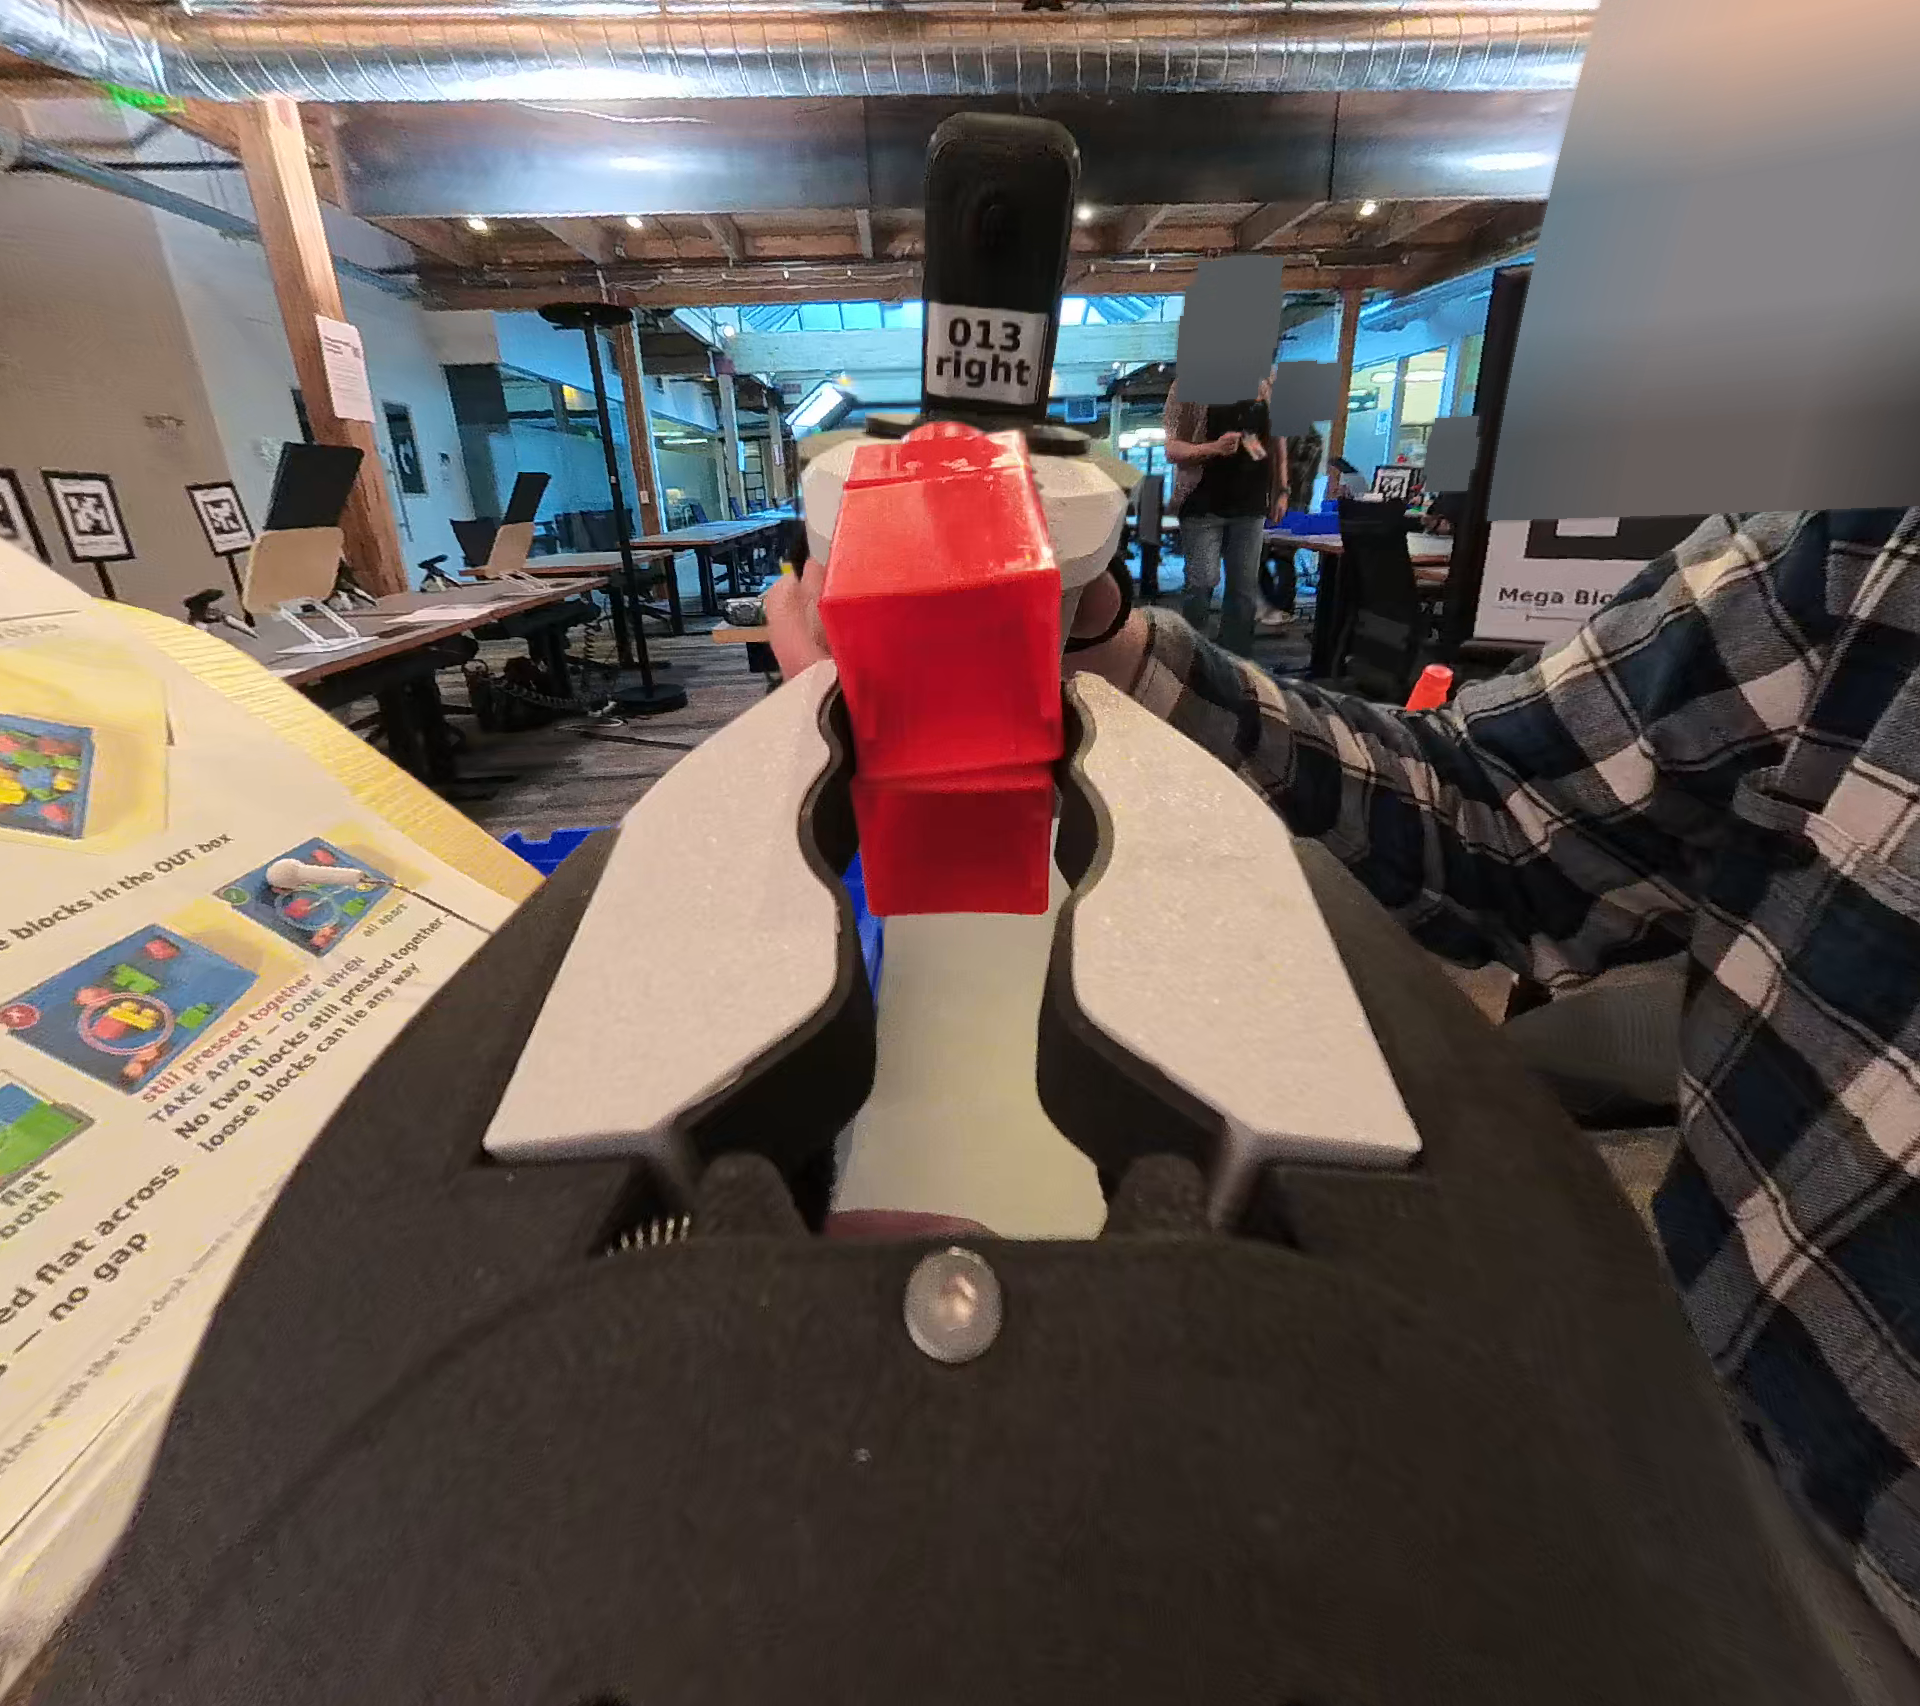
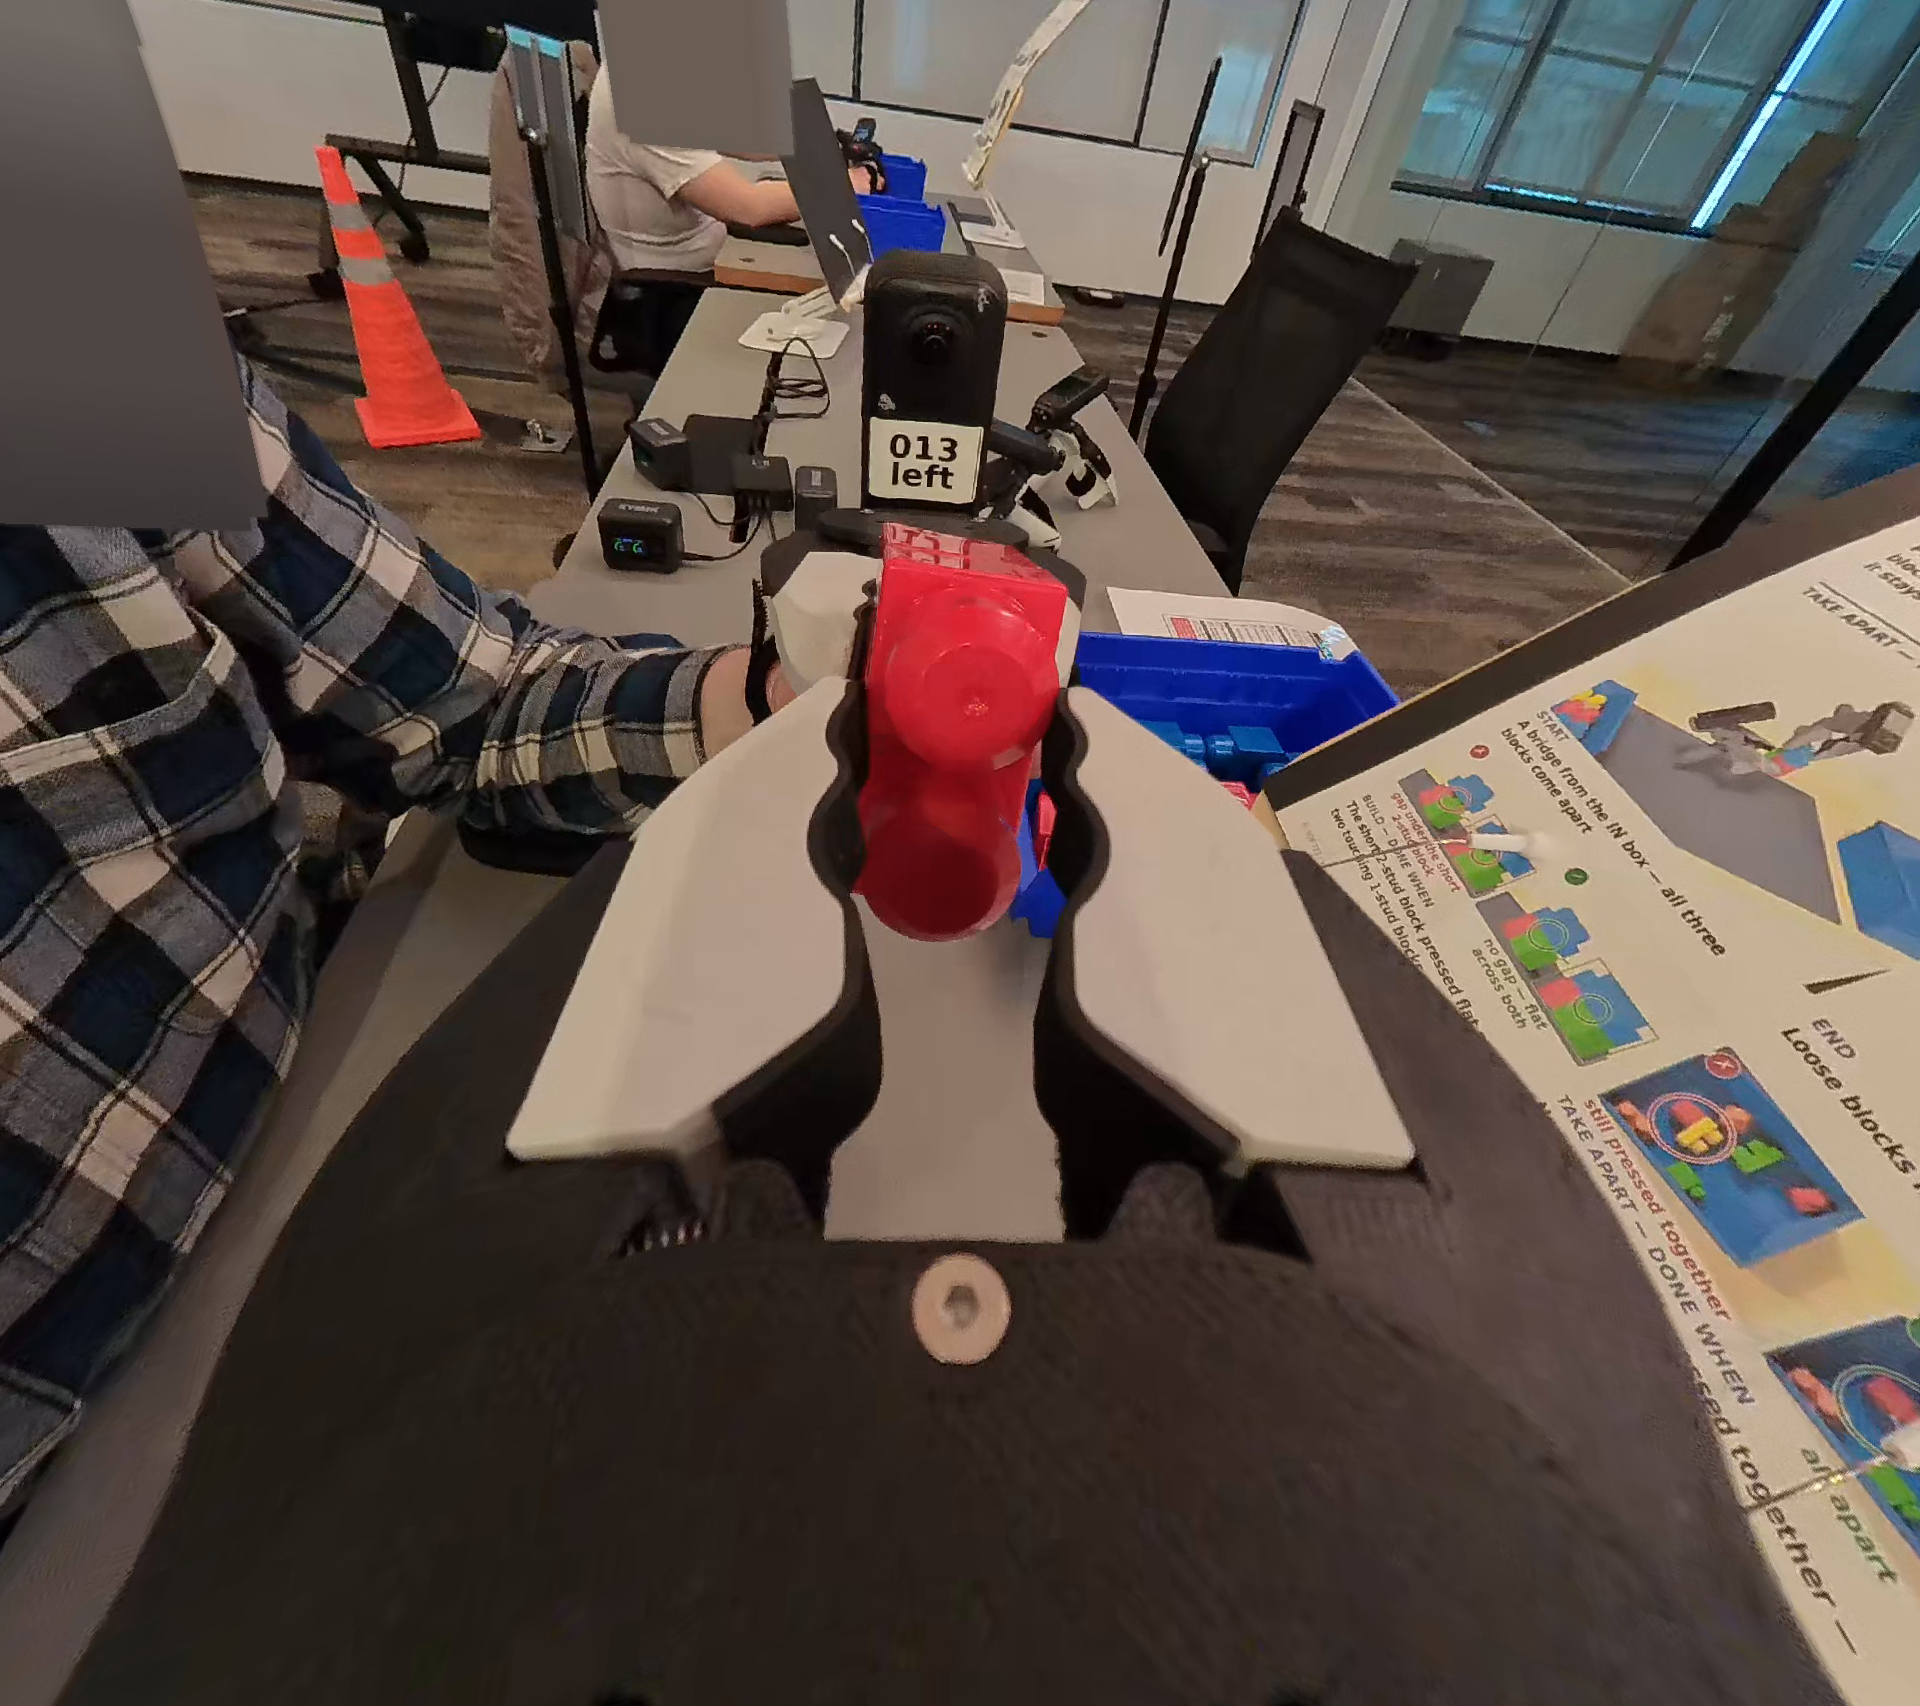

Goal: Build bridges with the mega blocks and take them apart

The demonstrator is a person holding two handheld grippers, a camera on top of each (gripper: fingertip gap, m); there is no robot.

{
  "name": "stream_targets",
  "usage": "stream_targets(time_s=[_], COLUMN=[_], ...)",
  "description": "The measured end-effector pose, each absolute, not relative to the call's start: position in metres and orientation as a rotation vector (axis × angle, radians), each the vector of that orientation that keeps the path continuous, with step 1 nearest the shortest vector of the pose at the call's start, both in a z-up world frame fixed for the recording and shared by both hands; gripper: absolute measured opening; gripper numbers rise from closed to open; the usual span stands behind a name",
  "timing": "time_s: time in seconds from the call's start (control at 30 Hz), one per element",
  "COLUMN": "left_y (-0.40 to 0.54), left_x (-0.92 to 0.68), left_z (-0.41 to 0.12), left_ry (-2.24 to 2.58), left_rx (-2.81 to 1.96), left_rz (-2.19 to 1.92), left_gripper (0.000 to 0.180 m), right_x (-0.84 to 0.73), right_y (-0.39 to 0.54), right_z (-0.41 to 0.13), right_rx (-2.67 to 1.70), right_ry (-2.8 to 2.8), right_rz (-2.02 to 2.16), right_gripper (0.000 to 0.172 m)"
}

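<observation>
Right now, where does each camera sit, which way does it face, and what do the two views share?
Left wrist view: on the left gripper, facing the right gripper across the red blocks; plaid sleeve shows.
Right wrist view: on the right gripper, facing the left gripper over the blue bin; plaid sleeve shows.
Shared: the red blocks, clamped by both grippers from opposite ends.

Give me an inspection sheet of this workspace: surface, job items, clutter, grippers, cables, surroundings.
Surface: grey tabletop.
Job's things: joined red plastic blocks held in the air; blue plastic bin with blue blocks inside.
Clutter: black charger boxes; printed instruction sheet.
Grippers: left gripper and right gripper both clamp the red blocks from opposite ends.
Cables: black leads by the chargers.
Surroundings: orange traffic cone, black office chair, desks, seated person.
</observation>
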State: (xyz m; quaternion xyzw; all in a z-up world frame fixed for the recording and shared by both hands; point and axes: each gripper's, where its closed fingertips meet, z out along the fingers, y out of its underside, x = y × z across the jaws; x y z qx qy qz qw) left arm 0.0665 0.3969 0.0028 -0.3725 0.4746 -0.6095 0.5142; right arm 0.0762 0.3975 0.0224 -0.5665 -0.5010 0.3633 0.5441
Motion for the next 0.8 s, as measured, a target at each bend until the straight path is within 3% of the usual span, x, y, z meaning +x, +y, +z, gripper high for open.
stream_targets(time_s=[0.23, 0.33, 0.4, 0.47, 0.7, 0.8], left_y=[0.401, 0.405, 0.405, 0.402, 0.402, 0.406], left_x=[0.064, 0.060, 0.058, 0.063, 0.062, 0.066], left_z=[0.004, 0.009, 0.009, 0.007, 0.005, -0.002], left_ry=[1.109, 1.048, 1.058, 1.079, 1.102, 1.136], left_rx=[-0.885, -0.876, -0.872, -0.877, -0.885, -0.935], left_rz=[-1.481, -1.530, -1.555, -1.521, -1.527, -1.503], left_gripper=[0.035, 0.035, 0.035, 0.035, 0.037, 0.049], right_x=[0.076, 0.079, 0.078, 0.075, 0.077, 0.082], right_y=[0.402, 0.402, 0.401, 0.403, 0.402, 0.401], right_z=[0.022, 0.019, 0.015, 0.009, 0.011, 0.024], right_rx=[-1.342, -1.367, -1.387, -1.420, -1.382, -1.317], right_ry=[-1.157, -1.150, -1.143, -1.152, -1.138, -1.078], right_rz=[0.860, 0.870, 0.885, 0.867, 0.850, 0.894], right_gripper=[0.035, 0.047, 0.046, 0.033, 0.033, 0.033])
